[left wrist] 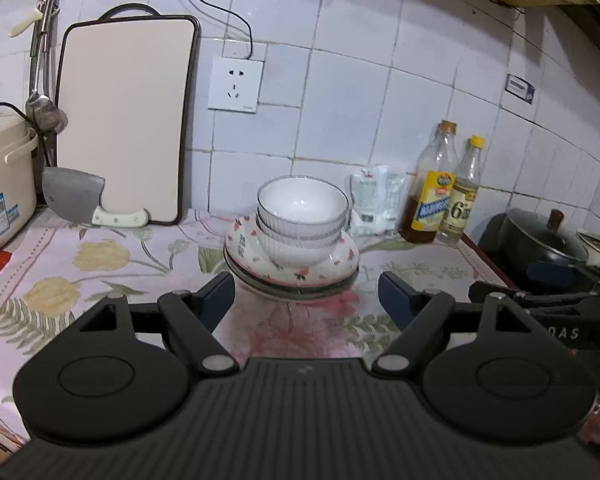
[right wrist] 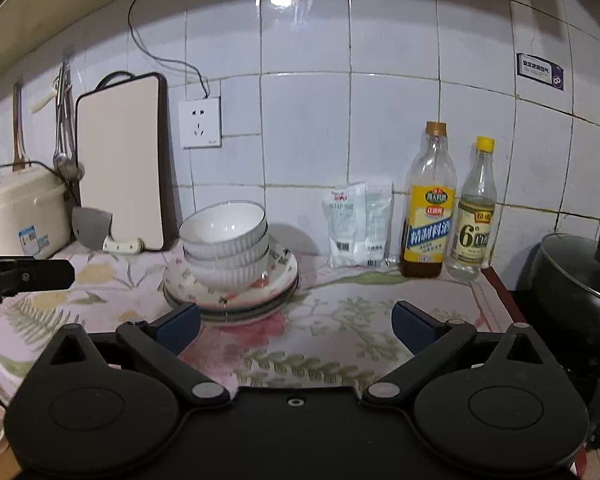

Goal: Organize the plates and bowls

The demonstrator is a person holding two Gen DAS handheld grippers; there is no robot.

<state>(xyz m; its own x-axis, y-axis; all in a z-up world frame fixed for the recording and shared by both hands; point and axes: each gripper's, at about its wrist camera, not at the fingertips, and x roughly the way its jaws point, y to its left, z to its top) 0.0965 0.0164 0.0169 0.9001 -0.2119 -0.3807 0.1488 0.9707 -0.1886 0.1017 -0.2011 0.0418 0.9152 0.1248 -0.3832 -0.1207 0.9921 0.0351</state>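
Note:
Three white ribbed bowls [left wrist: 302,216] sit nested on a stack of flower-patterned plates [left wrist: 340,266] on the floral counter cloth. My left gripper [left wrist: 306,292] stands open just in front of the plates, with nothing between its blue pads. In the right wrist view the same bowls [right wrist: 225,240] and plates [right wrist: 282,270] lie ahead and to the left. My right gripper [right wrist: 296,322] is open and empty; its left pad sits close to the plate stack's front edge. The other gripper shows at each view's side edge.
A cutting board [left wrist: 126,120] and a cleaver [left wrist: 76,198] lean at the back left beside a rice cooker [left wrist: 2,184]. Two bottles [left wrist: 434,184] and white packets [left wrist: 374,200] stand at the back right. A black lidded pot [right wrist: 580,276] sits on the stove at the right.

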